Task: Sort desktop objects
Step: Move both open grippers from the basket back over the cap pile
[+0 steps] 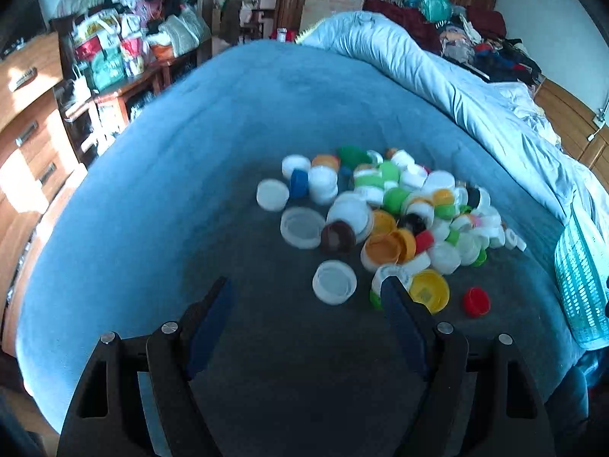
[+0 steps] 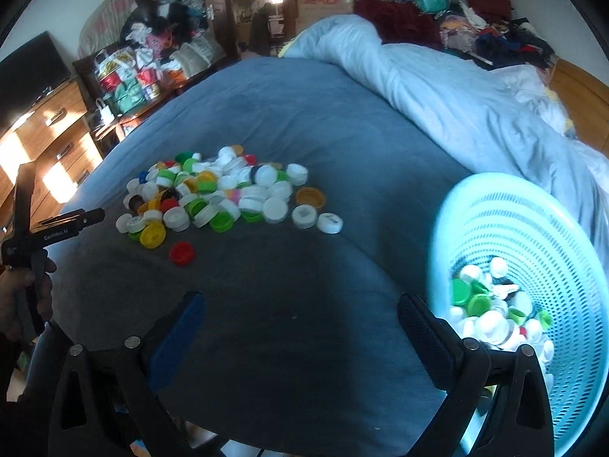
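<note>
Hovering wide open and empty: left gripper (image 1: pixel 304 285) facing caps (image 1: pixel 384 205) at one o'clock, right gripper (image 2: pixel 300 304) beside basket (image 2: pixel 525 228) at three o'clock, ready for drops.

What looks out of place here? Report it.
The task says desktop, but the bottle caps lie heaped on a blue bed cover. One red cap sits apart from the heap, on its near side. The mesh basket on the right is tipped on its side, with caps pooled in it. Nothing looks damaged.
</note>
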The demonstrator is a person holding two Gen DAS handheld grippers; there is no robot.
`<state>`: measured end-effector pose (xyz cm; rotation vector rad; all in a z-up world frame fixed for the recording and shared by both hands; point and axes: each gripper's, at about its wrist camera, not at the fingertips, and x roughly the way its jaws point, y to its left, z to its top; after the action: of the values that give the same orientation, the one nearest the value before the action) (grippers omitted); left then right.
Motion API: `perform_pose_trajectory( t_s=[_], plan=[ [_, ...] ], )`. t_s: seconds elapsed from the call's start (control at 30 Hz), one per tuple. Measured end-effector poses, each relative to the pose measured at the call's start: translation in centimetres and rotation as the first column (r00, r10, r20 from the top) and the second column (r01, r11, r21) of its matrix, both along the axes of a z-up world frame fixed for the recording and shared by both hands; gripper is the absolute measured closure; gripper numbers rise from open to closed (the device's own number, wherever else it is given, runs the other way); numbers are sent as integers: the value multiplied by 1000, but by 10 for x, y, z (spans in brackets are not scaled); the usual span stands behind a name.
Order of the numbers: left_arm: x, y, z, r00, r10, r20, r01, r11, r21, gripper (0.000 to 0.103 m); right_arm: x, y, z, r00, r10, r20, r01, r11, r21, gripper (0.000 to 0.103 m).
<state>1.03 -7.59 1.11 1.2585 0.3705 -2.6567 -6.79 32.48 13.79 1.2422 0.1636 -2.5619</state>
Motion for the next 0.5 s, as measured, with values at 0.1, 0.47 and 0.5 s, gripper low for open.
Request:
perform_pose_trajectory(
  t_s=[0.1, 0.47, 0.5],
  plan=[
    [-5, 4, -13, 1000, 4, 17, -3, 1000, -16, 29, -5, -15, -12, 999, 36, -20, -36, 999, -3, 0],
    [-4, 2, -43, 992, 120, 39, -115, 986, -117, 19, -53, -56, -78, 999, 4, -38, -7, 998, -69, 0],
    [-5, 2, -44, 991, 125, 44, -118, 985, -124, 14, -56, -60, -81, 999, 4, -39, -7, 998, -66, 0]
  ],
)
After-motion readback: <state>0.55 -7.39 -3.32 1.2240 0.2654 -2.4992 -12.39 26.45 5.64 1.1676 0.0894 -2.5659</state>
